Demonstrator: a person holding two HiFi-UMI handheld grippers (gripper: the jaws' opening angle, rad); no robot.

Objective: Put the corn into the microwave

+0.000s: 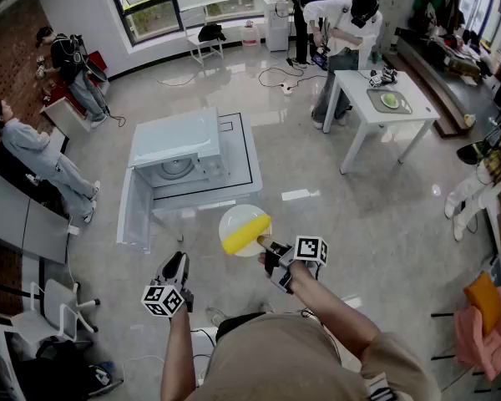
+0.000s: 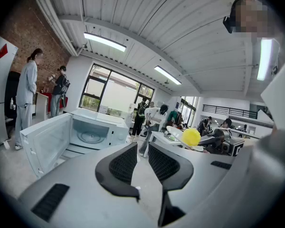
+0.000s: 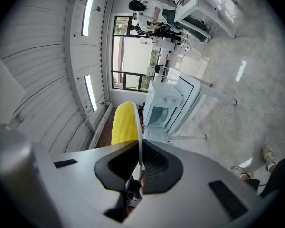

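Observation:
A white microwave (image 1: 188, 149) stands ahead with its door (image 1: 138, 211) swung open to the left and the turntable showing. A yellow corn cob (image 1: 246, 234) lies on a white plate (image 1: 234, 217) in mid air in front of it. My right gripper (image 1: 265, 245) is shut on the plate's near rim. In the right gripper view the plate's thin edge (image 3: 140, 141) runs between the pads, with the corn (image 3: 123, 122) on its left and the microwave (image 3: 164, 110) beyond. My left gripper (image 1: 177, 261) hangs lower left with a narrow gap between its jaws and nothing in them (image 2: 142, 158).
The microwave sits on a low white table (image 1: 244, 153). A second white table (image 1: 376, 115) with a green item on a tray stands at the back right, with a person bent over it. Other people stand at the left wall. A chair (image 1: 58, 307) is at lower left.

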